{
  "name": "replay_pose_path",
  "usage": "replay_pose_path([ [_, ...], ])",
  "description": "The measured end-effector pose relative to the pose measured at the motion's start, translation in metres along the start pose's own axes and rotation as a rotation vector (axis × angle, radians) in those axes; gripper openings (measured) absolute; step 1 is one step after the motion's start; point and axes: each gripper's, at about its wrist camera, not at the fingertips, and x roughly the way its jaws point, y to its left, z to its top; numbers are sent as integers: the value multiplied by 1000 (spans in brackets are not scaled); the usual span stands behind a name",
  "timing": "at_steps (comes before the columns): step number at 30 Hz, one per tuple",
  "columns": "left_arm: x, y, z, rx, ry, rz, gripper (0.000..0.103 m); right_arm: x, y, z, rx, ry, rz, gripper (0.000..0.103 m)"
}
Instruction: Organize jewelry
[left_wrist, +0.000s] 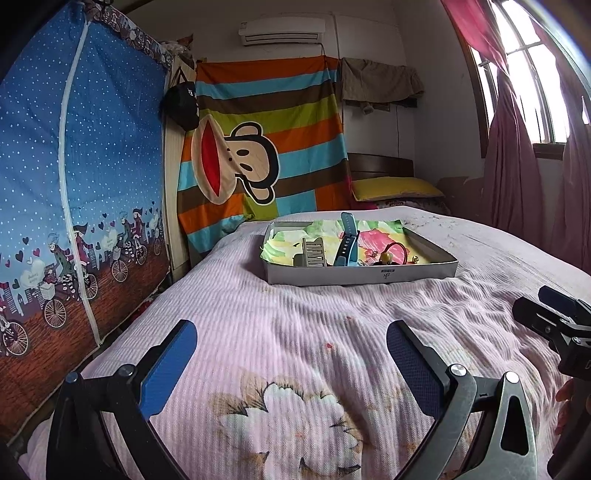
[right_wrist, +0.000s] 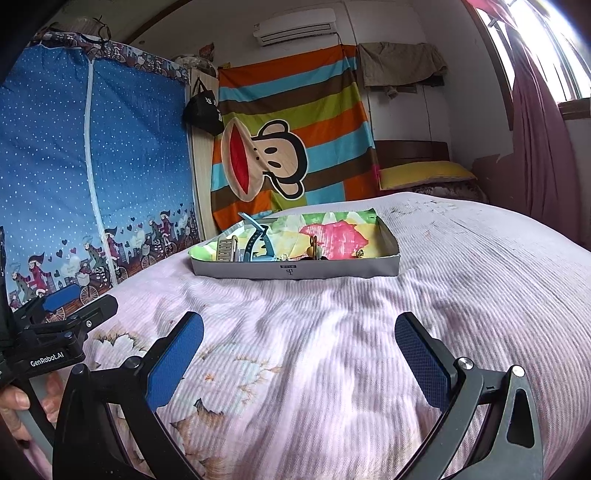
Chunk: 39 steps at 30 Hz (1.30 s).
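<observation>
A shallow grey box tray (left_wrist: 362, 275) (right_wrist: 295, 271) lined with a colourful cloth sits on the pink bed. In it stand a blue watch band (left_wrist: 347, 240) (right_wrist: 258, 240), a beige hair clip (left_wrist: 314, 253) (right_wrist: 227, 251), a hair tie with a yellow bead (left_wrist: 388, 254) (right_wrist: 314, 251) and small gold pieces (right_wrist: 358, 253). My left gripper (left_wrist: 291, 354) is open and empty, well short of the tray. My right gripper (right_wrist: 299, 350) is open and empty, also short of the tray. Each gripper shows at the edge of the other's view, the right one (left_wrist: 554, 317) and the left one (right_wrist: 70, 314).
The bed has a pink ribbed cover with a flower print (left_wrist: 288, 417). A blue fabric wardrobe (left_wrist: 74, 184) stands at the left. A striped monkey blanket (left_wrist: 266, 147) hangs behind. A yellow pillow (left_wrist: 395, 188) and pink curtains (left_wrist: 517, 166) lie at the right.
</observation>
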Motion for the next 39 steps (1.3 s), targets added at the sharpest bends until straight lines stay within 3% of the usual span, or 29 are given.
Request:
replay_pose_path([
  [39,1,0,-1,0,1,-1,103,-4,1,2,1,-18,-6,102],
])
